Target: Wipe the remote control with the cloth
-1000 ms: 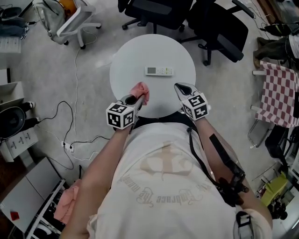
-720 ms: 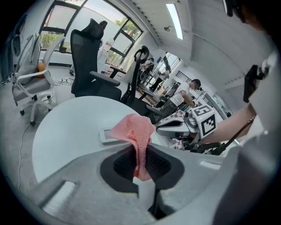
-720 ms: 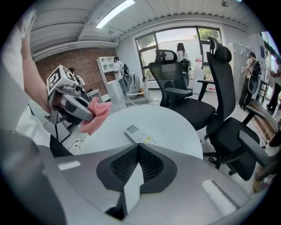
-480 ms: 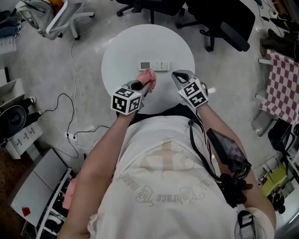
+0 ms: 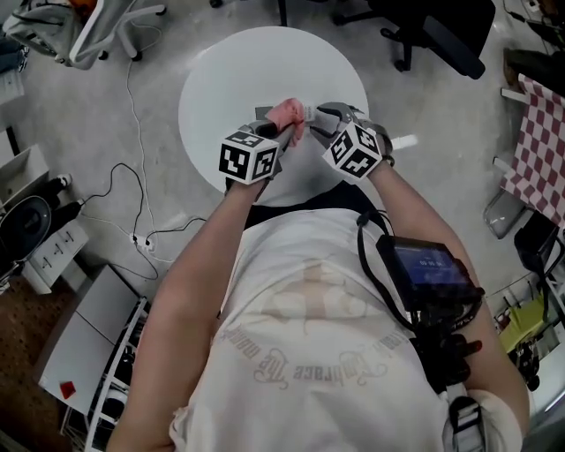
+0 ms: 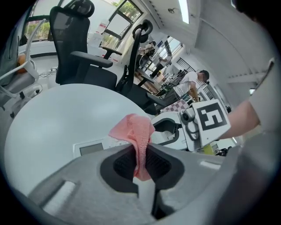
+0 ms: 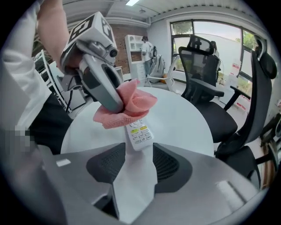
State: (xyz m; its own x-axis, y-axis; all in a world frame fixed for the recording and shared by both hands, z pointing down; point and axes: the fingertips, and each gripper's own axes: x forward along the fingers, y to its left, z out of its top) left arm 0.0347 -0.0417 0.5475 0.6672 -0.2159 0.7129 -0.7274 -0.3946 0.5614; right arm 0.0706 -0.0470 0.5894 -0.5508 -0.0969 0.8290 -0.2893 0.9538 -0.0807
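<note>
A white remote control (image 7: 139, 134) lies on the round white table (image 5: 229, 79). My left gripper (image 6: 141, 160) is shut on a pink cloth (image 6: 134, 132), and the bunched cloth (image 7: 129, 105) rests on the remote's middle. The remote's display end (image 6: 90, 148) sticks out beside the cloth. My right gripper (image 7: 139, 158) has just been opening its jaws, and the remote's button end lies between them. I cannot see the pads pressing on it. In the head view, the cloth (image 5: 287, 112) covers most of the remote between the two grippers.
Black office chairs (image 5: 441, 31) stand behind the table, with a white chair (image 5: 88, 26) at the far left. A checkered cloth (image 5: 538, 141) hangs at the right. Cables (image 5: 132, 221) run across the floor at the left.
Both grippers have moved forward over the table to the remote. The cloth, held short of the remote before, now lies on it. The right jaws went from shut to open around the remote's end.
</note>
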